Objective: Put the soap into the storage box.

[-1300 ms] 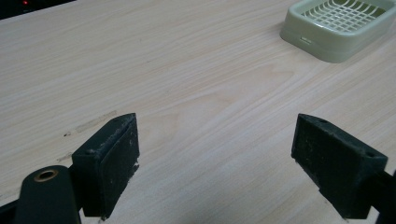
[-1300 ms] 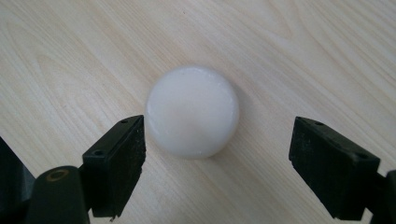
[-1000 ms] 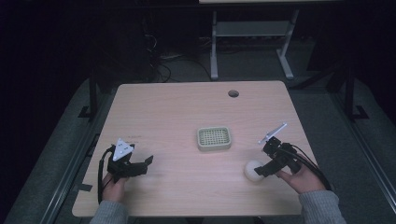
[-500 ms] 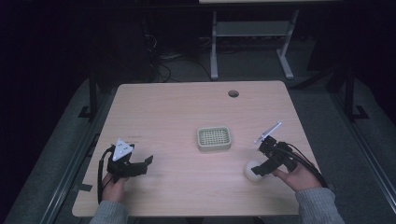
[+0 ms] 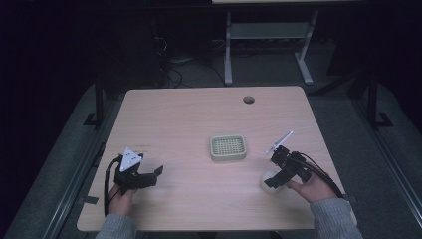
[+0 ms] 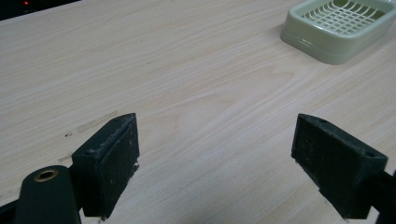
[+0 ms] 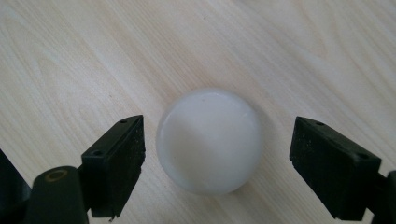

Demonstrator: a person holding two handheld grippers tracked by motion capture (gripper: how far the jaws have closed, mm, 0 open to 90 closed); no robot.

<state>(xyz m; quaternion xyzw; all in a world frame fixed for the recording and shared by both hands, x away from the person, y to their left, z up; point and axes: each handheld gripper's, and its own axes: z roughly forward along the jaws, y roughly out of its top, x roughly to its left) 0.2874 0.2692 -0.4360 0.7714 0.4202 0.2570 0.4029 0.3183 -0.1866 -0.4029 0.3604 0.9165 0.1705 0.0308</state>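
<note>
Now right gripper (image 7: pixel 217 154) poised over white round soap (image 7: pixel 208 140), jaws wide apart, one either side, neither touching. Soap flat on wooden table (image 5: pixel 189 119), near and to the right of green soap dish (image 5: pixel 228 147), toward the person's edge. Left gripper (image 6: pixel 215 154) well to the left of dish, low over bare wood, jaws spread wide, holding nothing.

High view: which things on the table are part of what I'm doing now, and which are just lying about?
In the job:
- white round soap, lying on the table between the open jaws of the right gripper, untouched
- green soap dish, probably where it goes

Lying about:
- left gripper, open, idle over bare table
- cable hole at the far edge
</note>
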